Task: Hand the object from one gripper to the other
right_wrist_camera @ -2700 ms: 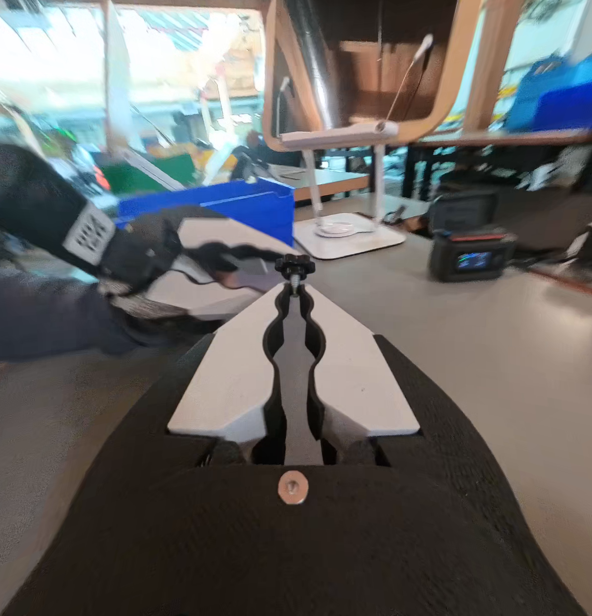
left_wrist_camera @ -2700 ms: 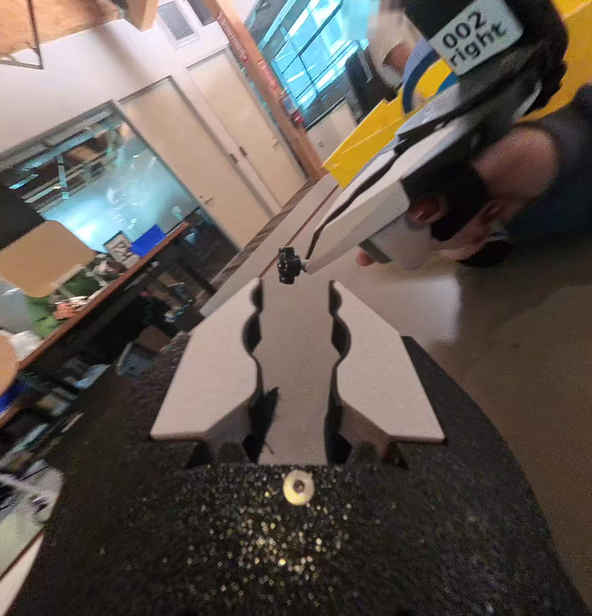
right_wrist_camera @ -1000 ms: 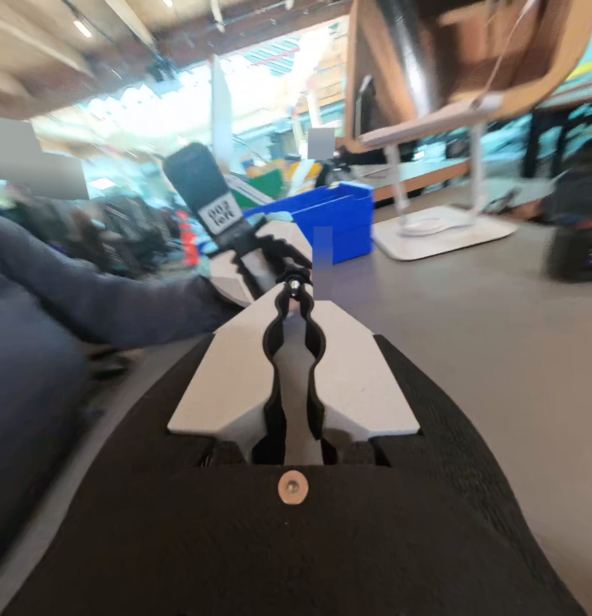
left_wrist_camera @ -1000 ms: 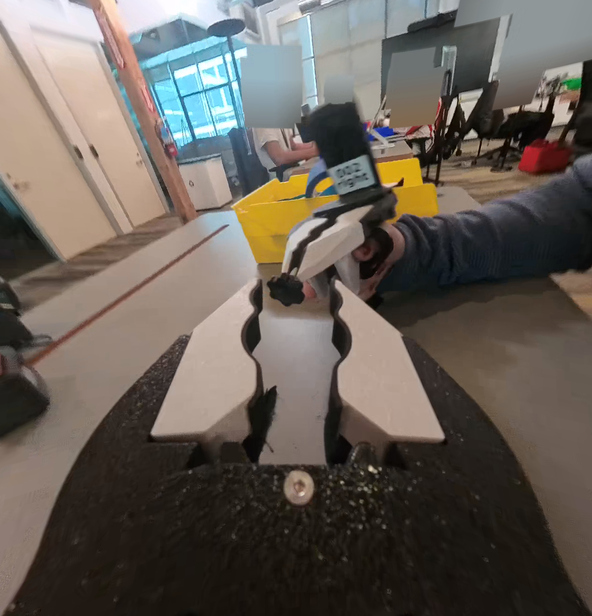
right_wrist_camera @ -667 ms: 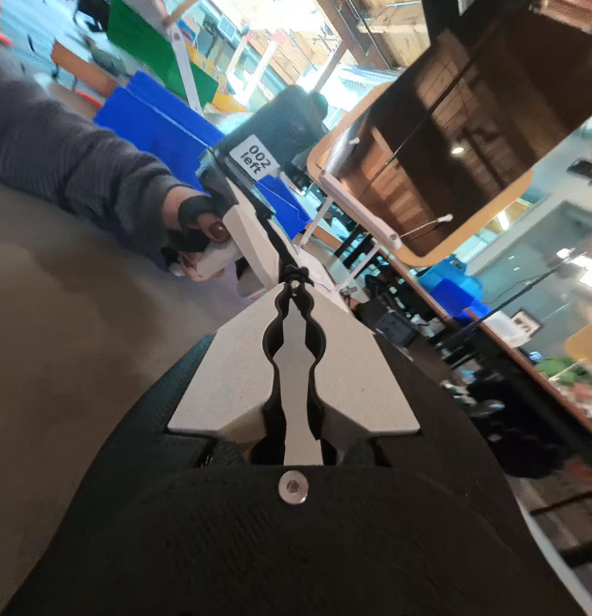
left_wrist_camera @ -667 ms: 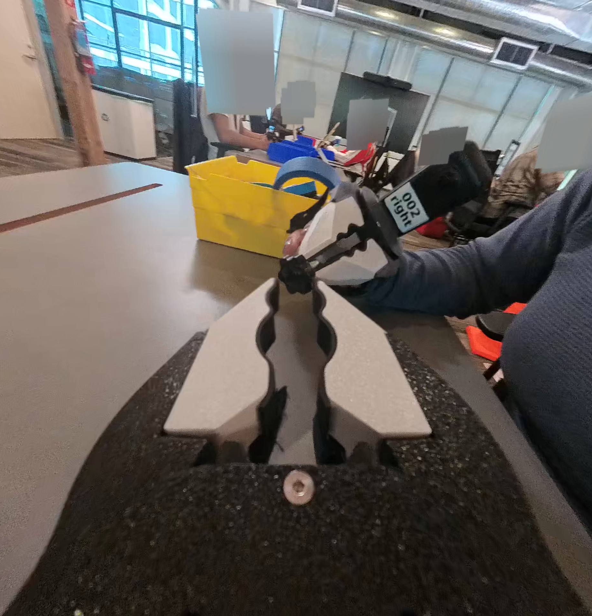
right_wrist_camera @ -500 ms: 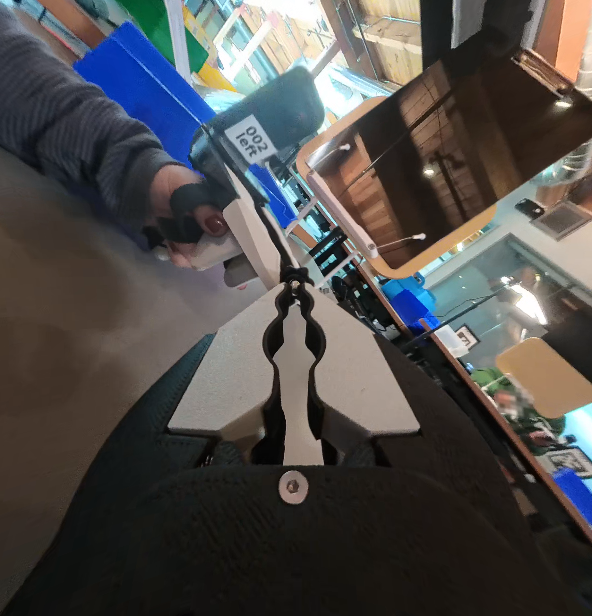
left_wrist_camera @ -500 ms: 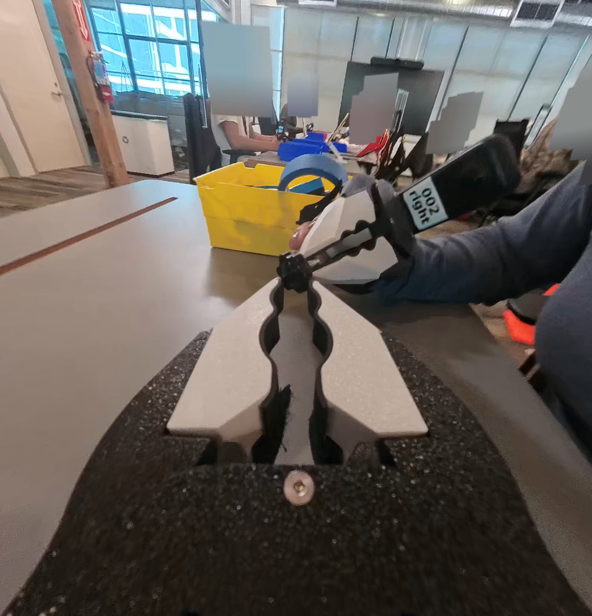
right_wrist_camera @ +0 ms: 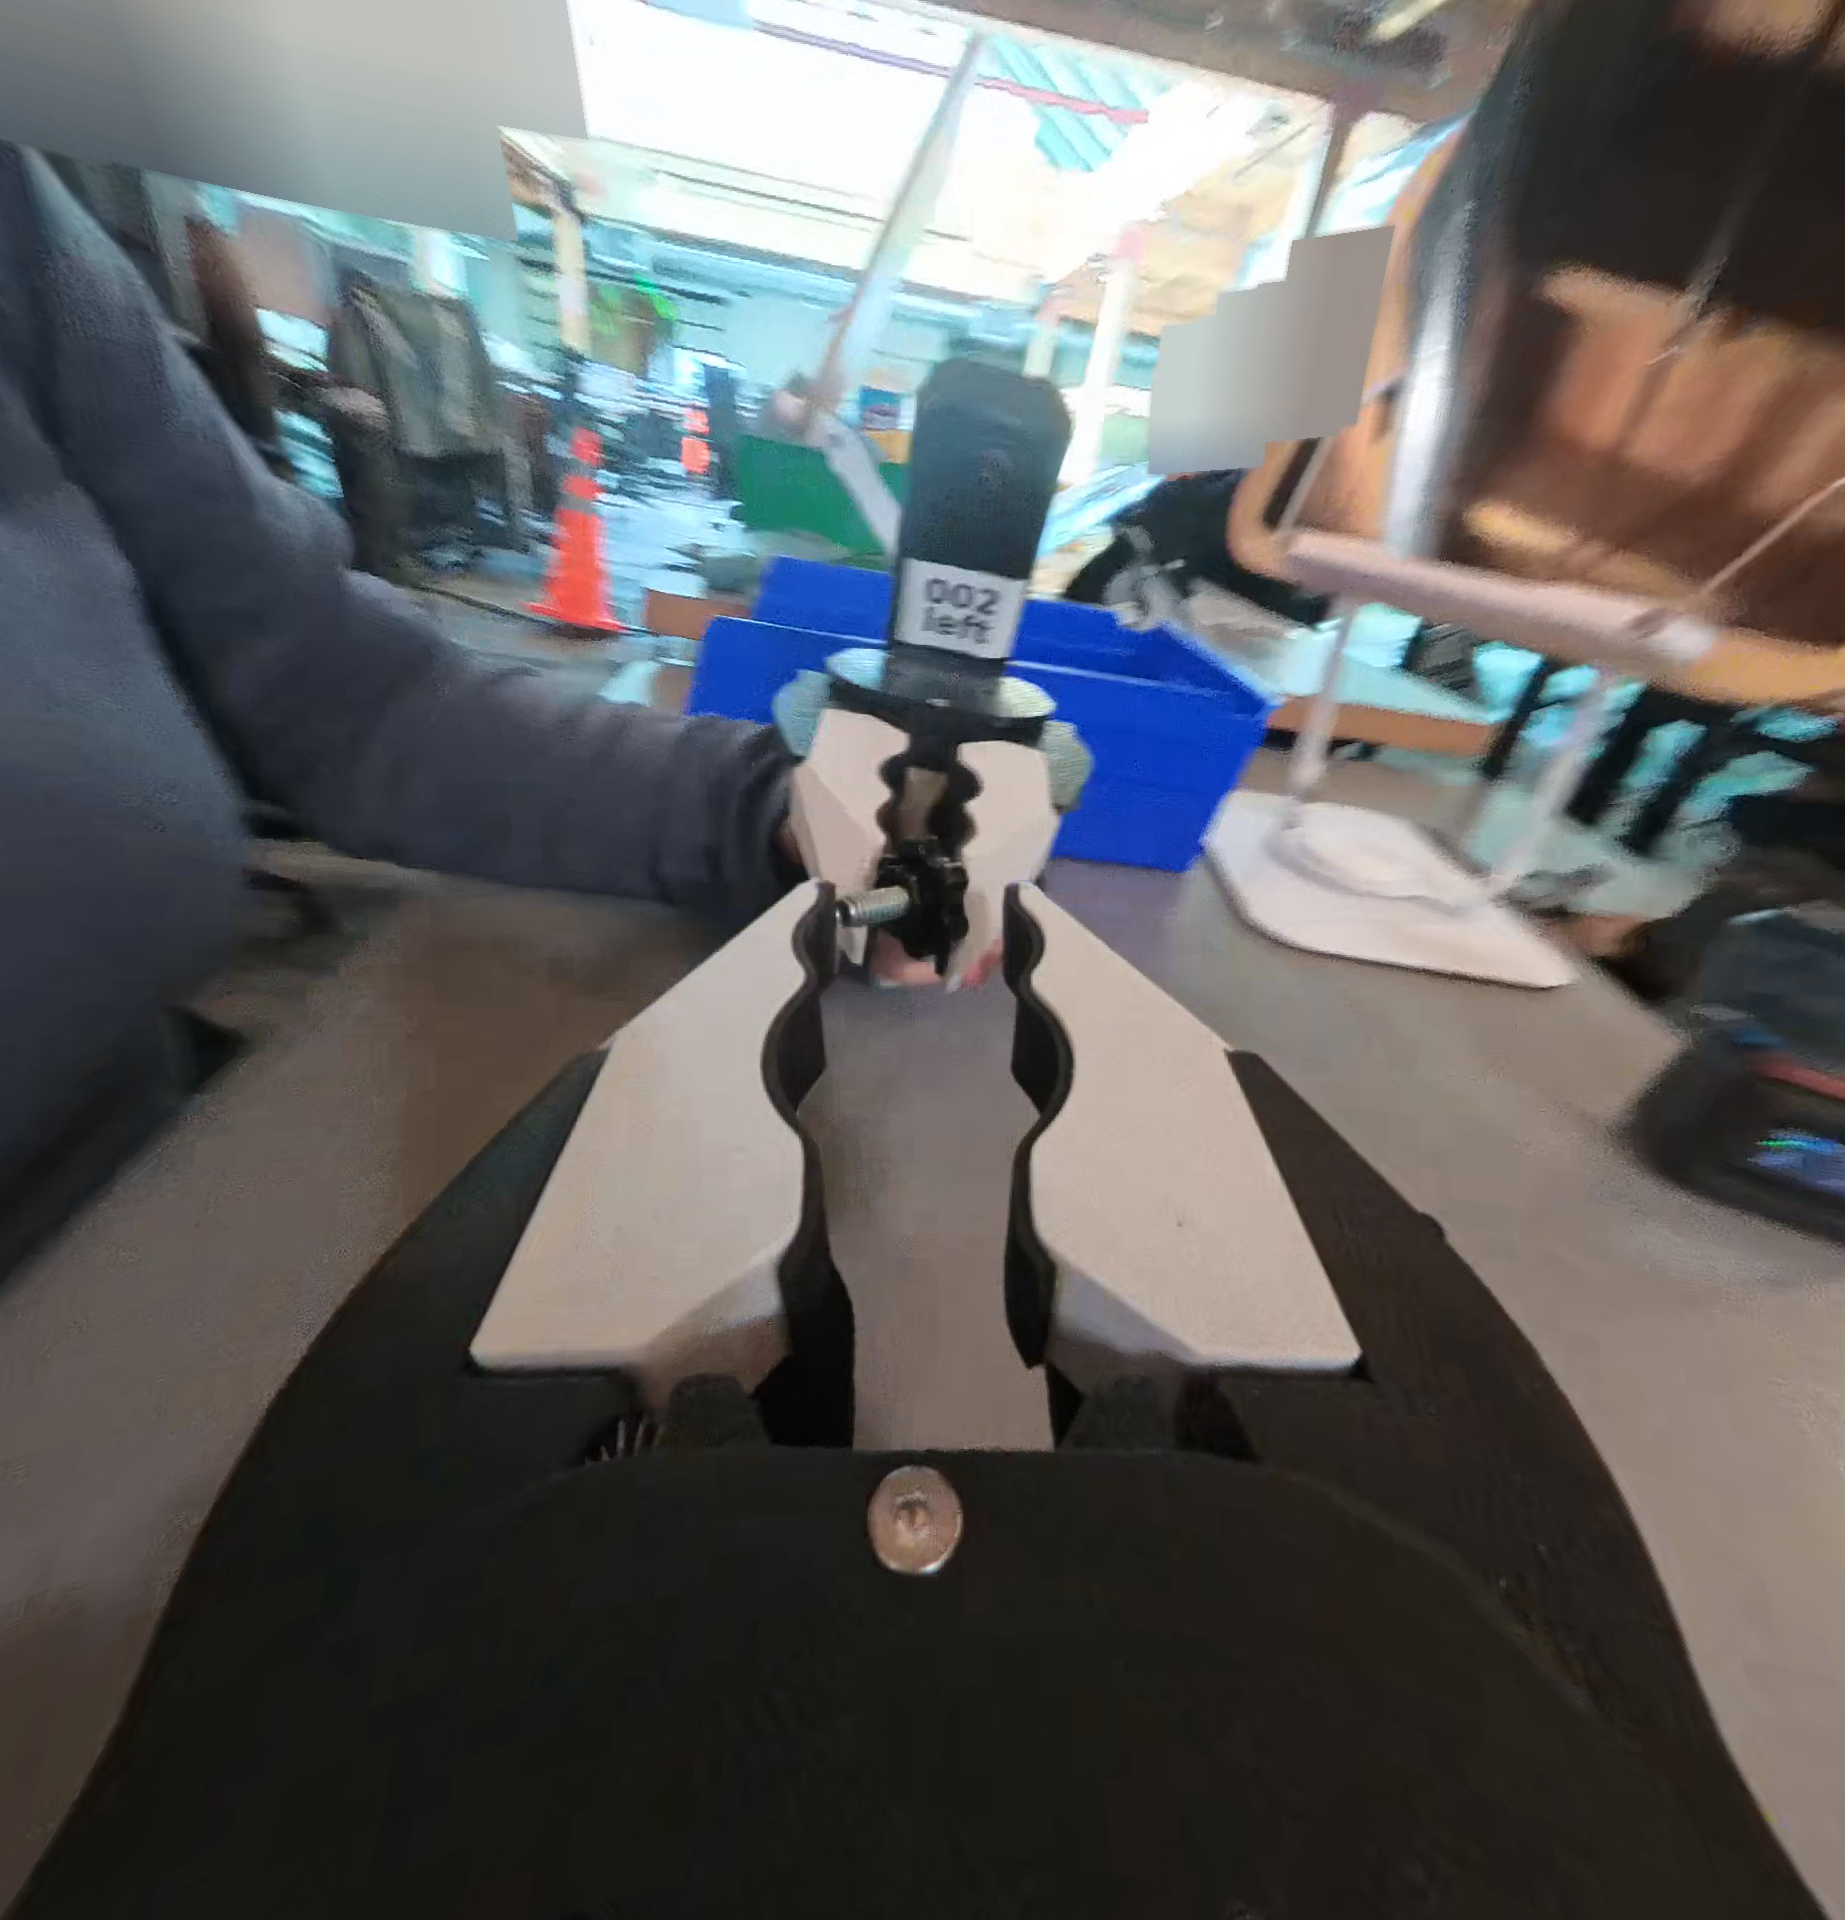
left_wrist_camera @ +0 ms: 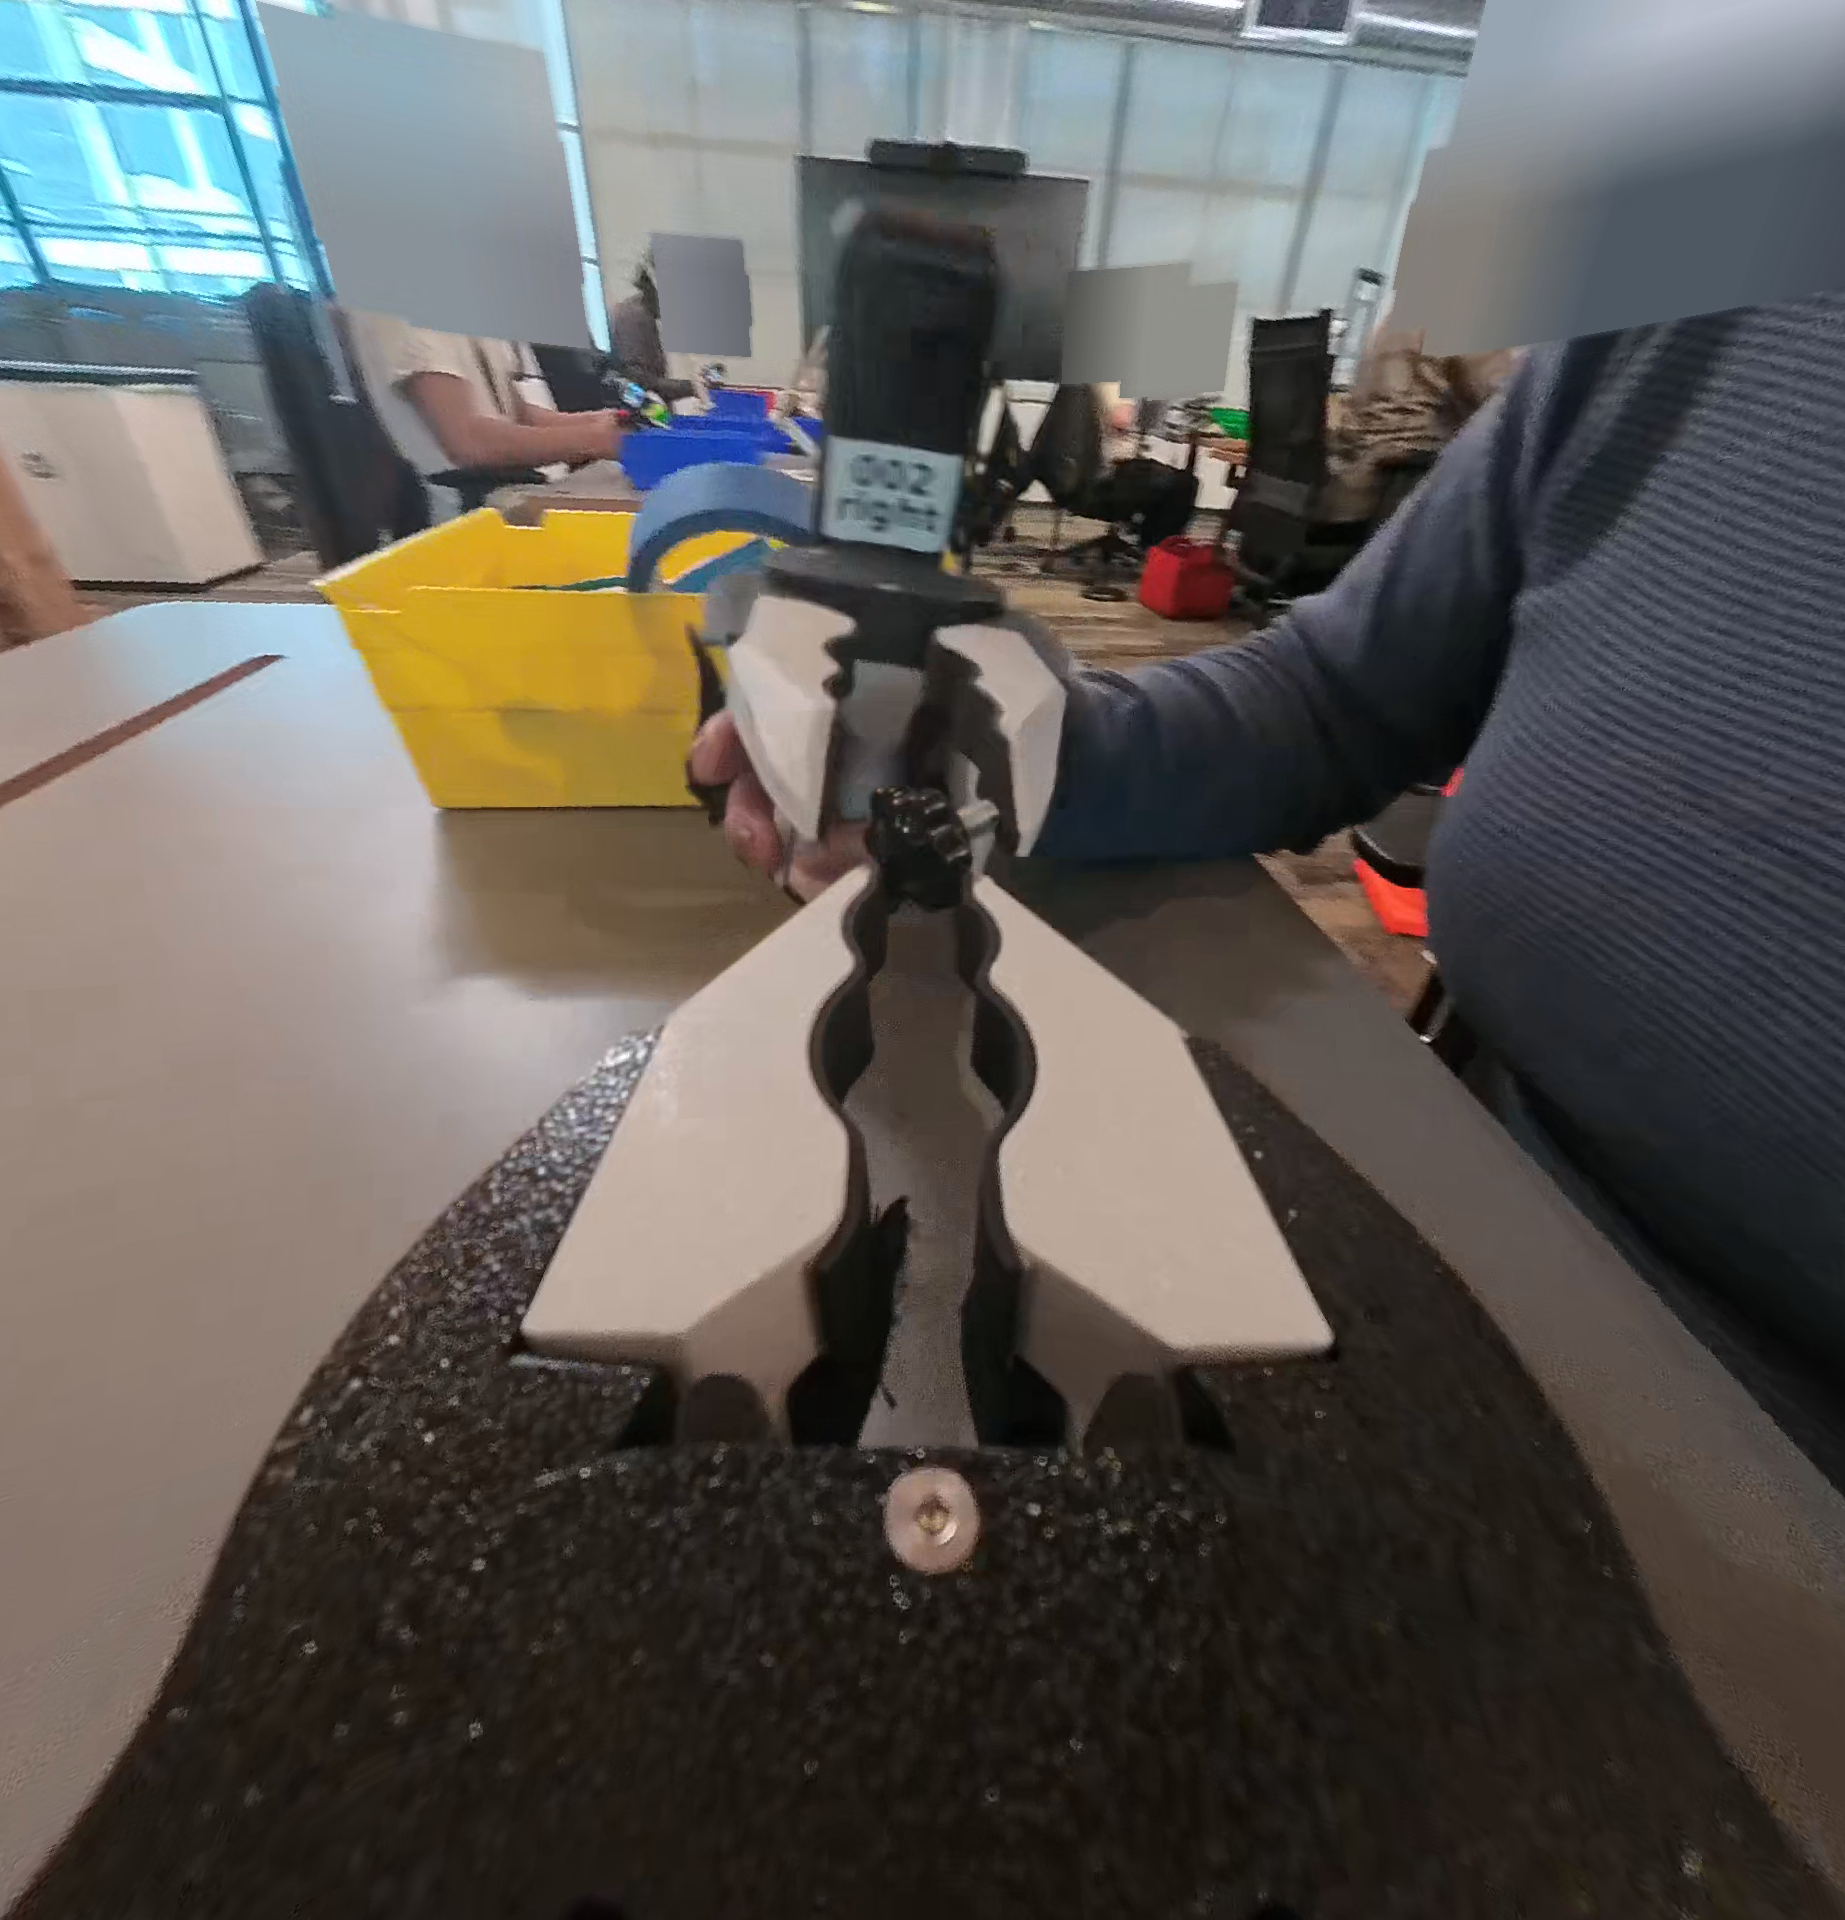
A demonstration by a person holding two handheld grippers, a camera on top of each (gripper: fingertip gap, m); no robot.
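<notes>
- Since the earlier frames, the right gripper [right_wrist_camera: 913,914] is spreading its fingers and is no longer pinching the knob screw [left_wrist_camera: 920,844], which is now passing to the left gripper [left_wrist_camera: 923,894].
- Left gripper is pinching the black knob of the screw between its fingertips, above the grey table [left_wrist_camera: 274,935].
- Threaded shaft of the screw [right_wrist_camera: 871,907] is pointing sideways toward one open right finger [right_wrist_camera: 689,1122], seemingly just touching its tip.
- Both grippers are facing each other tip to tip.
- Behind them a yellow bin [left_wrist_camera: 523,675] and a blue bin [right_wrist_camera: 1146,748] are sitting on the table.
</notes>
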